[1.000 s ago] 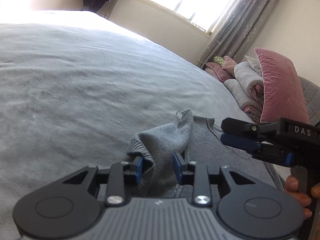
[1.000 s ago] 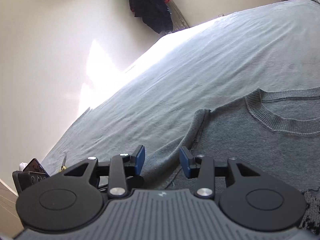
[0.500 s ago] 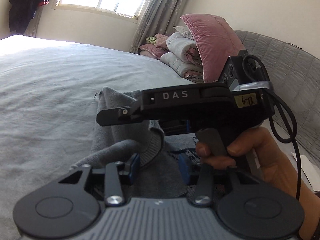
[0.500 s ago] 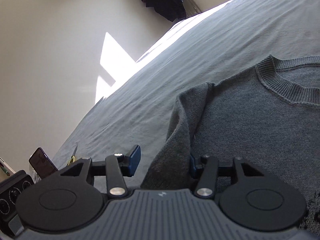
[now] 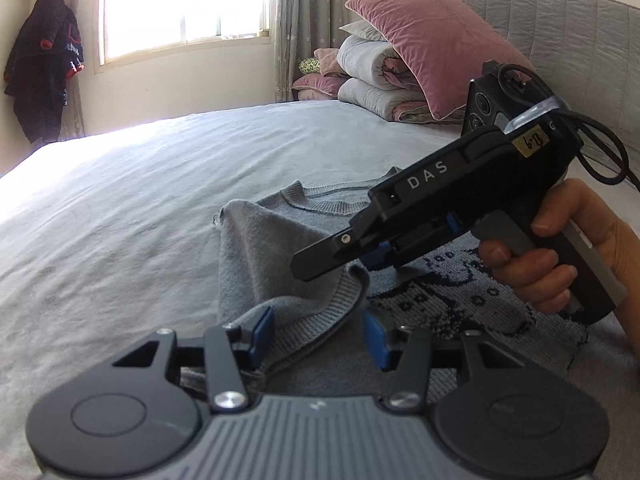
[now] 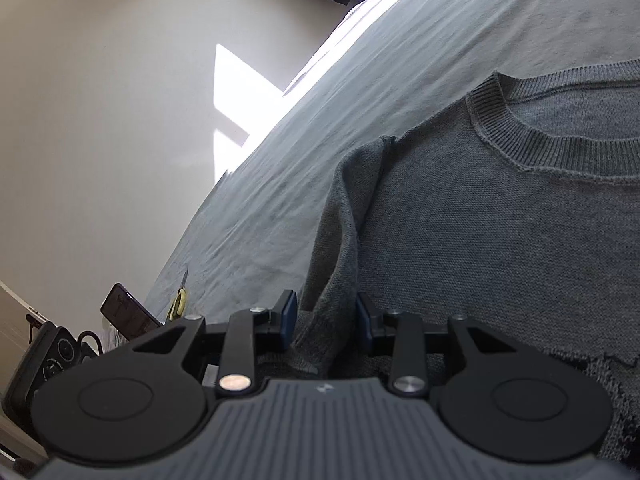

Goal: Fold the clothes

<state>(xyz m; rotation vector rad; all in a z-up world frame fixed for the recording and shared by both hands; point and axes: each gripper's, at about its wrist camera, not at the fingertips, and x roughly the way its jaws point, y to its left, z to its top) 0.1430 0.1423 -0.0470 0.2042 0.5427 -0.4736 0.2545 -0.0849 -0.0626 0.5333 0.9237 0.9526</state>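
Note:
A grey knit sweater [image 5: 280, 248] with a dark pattern on the chest lies on the bed, its ribbed collar [image 6: 536, 148] toward the far side. One sleeve [image 6: 340, 232] is folded in over the body. My left gripper [image 5: 318, 336] is open, with the sleeve's ribbed cuff [image 5: 320, 320] lying loose between the fingers. My right gripper [image 6: 326, 322] is closed around the sleeve fabric higher up; it also shows in the left wrist view [image 5: 360, 248], held by a hand above the sweater.
The bed [image 5: 140, 200] has a pale grey cover. Pink and grey pillows and folded quilts [image 5: 400, 72] are stacked by the headboard. A dark jacket [image 5: 40, 80] hangs beside the window. A phone [image 6: 128, 312] and yellow scissors [image 6: 178, 302] lie at the bed's edge.
Both grippers have carried the sleeve across onto the sweater's body. The left gripper has opened wider and the cuff now lies loose in it. The right gripper has closed on the sleeve.

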